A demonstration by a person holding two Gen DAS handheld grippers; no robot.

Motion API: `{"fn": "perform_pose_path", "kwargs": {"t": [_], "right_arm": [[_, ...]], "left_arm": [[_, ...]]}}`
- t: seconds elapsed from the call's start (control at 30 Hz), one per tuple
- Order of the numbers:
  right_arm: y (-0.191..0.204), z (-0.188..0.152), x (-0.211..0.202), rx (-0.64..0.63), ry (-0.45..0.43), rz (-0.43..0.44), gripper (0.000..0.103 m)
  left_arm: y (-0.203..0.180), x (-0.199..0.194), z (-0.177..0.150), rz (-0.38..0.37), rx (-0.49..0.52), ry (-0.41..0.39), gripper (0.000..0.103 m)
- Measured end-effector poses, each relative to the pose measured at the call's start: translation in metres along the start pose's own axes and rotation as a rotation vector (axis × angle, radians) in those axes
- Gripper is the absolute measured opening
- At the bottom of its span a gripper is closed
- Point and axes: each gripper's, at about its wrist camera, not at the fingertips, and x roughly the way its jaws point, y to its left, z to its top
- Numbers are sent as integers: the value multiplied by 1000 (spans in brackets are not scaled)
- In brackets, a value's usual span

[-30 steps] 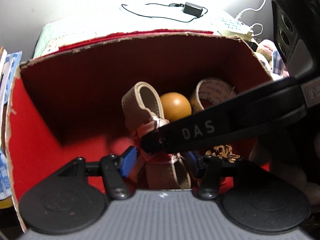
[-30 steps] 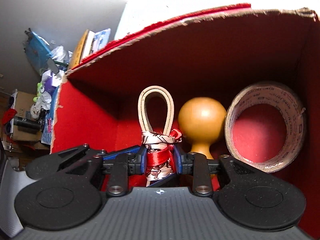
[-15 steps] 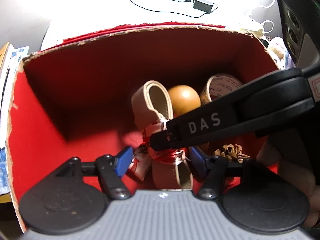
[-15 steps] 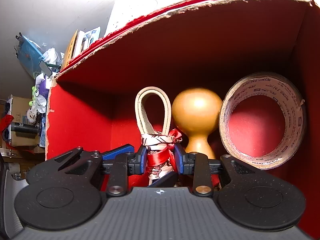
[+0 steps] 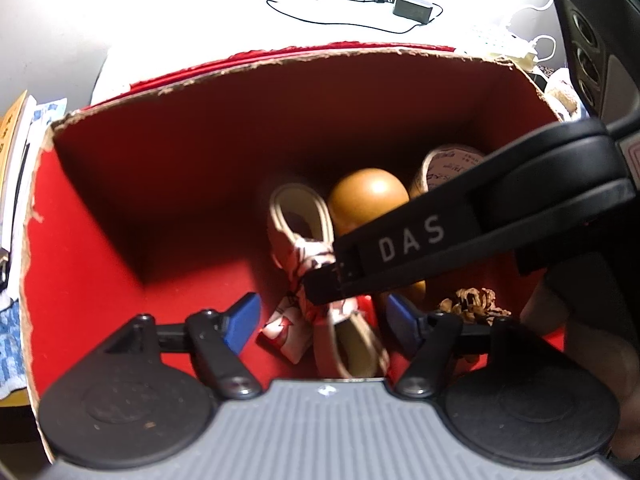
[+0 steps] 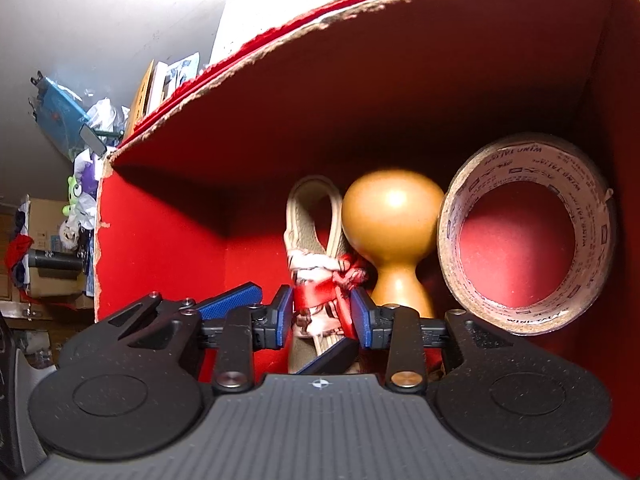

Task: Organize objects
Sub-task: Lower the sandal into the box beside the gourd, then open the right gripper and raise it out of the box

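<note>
A red box holds a beige strap loop tied with red and white ribbon, a wooden gourd-shaped piece, a tape roll and a brown pine cone. My left gripper is inside the box with its jaws opening; they stand wide on either side of the strap bundle without touching it. My right gripper straddles the ribbon. Its jaws are opening too, the pads just off the cloth. Its black finger crosses the left wrist view. The gourd and tape stand behind.
The box's torn cardboard walls rise on all sides of both grippers. Outside, a charger with its cable lies on a white surface behind the box. Books stand to its left, and cluttered shelves show beyond.
Both pairs of jaws have widened. The left pads have drawn well away from the strap bundle, and the right pads have eased off the ribbon. The bundle stays standing in the box.
</note>
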Motion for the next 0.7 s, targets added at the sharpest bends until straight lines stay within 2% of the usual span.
{"fn": "perform_pose_path", "kwargs": {"t": [0.33, 0.47, 0.57, 0.7], "right_arm": [[0, -4, -4, 2, -45, 0, 36], [3, -3, -3, -6, -67, 10, 36], [3, -6, -6, -27, -99, 30, 36], [8, -12, -13, -71, -162, 13, 35]], "left_arm": [[2, -2, -3, 6, 11, -4, 72], [-1, -3, -3, 6, 19, -6, 77], [-4, -9, -5, 21, 35, -28, 79], [-2, -19, -6, 48, 39, -52, 79]]}}
